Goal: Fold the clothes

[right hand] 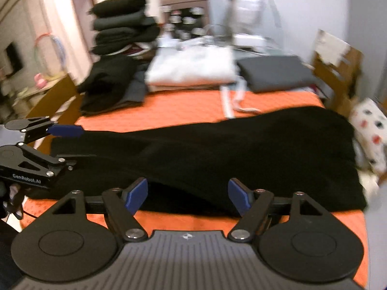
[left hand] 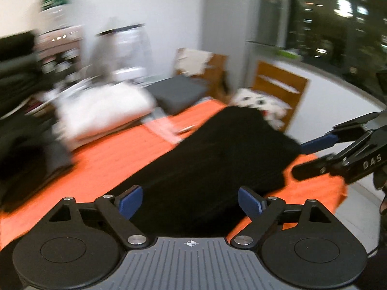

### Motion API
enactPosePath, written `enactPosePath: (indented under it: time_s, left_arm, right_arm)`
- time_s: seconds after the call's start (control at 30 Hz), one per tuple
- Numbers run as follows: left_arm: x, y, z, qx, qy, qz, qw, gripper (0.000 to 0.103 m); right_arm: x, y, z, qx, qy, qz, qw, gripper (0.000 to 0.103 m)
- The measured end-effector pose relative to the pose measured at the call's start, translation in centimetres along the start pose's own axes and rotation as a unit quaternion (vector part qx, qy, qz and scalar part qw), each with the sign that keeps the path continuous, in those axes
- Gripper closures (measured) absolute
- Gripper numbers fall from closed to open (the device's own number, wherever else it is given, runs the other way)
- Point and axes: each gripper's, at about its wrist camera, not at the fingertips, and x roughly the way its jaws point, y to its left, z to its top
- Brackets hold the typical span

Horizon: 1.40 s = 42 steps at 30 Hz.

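Here, black garment lies flat, lengthwise across orange tablecloth; right gripper spread wide at its near edge, holding nothing; left gripper spread too, empty, over garment's other end; folded clothes stack behind

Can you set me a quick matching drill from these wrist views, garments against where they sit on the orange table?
Things:
1. black garment
2. white folded pile
3. dark grey folded piece
4. tall stack of dark folded clothes

Places in the right wrist view:
A. far edge of the orange cloth, middle
B. far left, piled high
C. spread across the near part, in front of both open grippers
D. far right, next to the wooden chair

Pairs: 1-C, 2-A, 3-D, 4-B
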Motion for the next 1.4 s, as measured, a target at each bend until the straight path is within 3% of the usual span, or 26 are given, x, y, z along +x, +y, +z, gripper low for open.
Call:
enactPosePath:
  time_s: [0.17,0.3,0.37,0.5,0.77,0.87,0.97,1.07,1.13,1.4]
  left_arm:
    - [5.6,-6.5,1.9,0.052,-0.001,-0.059,0.9969,0.010]
    - [10.3,-10.7,1.5,0.093,0.011,-0.100,0.9905,0.009]
    - [12.4,-12.7,0.8,0.126,0.018,-0.104,0.9864,0.009]
    - [15.7,-15.7,-0.3,0.183,0.021,-0.088,0.9789,0.009]
    - [20.9,-17.3,0.7,0.165,0.032,0.008,0.9857,0.014]
    - [22.0,-17.3,1.2,0.160,0.037,0.026,0.9860,0.022]
    - [22.3,-16.9,1.2,0.154,0.039,0.028,0.9869,0.037]
    - [21.9,-16.3,1.2,0.137,0.036,0.020,0.9897,0.059]
    - [21.1,-15.7,1.4,0.121,0.029,0.013,0.9921,0.081]
    - [13.9,-9.7,3.8,0.025,-0.022,-0.008,0.9994,0.087]
  right_arm:
    - [-2.4,-4.2,-2.2,0.034,-0.008,-0.053,0.998,0.014]
    - [-4.6,-7.0,-4.2,0.068,-0.017,-0.084,0.994,0.013]
    - [-5.5,-8.2,-5.3,0.086,-0.022,-0.095,0.992,0.013]
    - [-7.2,-10.2,-7.3,0.120,-0.032,-0.118,0.985,0.012]
    - [-9.7,-12.1,-11.0,0.167,-0.047,-0.162,0.971,0.012]
    - [-10.3,-12.4,-11.9,0.178,-0.049,-0.176,0.967,0.012]
    - [-10.8,-12.4,-12.4,0.181,-0.049,-0.188,0.964,0.012]
    - [-11.0,-12.3,-12.8,0.184,-0.048,-0.194,0.962,0.012]
    - [-11.0,-12.2,-13.0,0.189,-0.047,-0.193,0.962,0.012]
    - [-9.3,-10.6,-12.0,0.180,-0.047,-0.163,0.969,0.012]
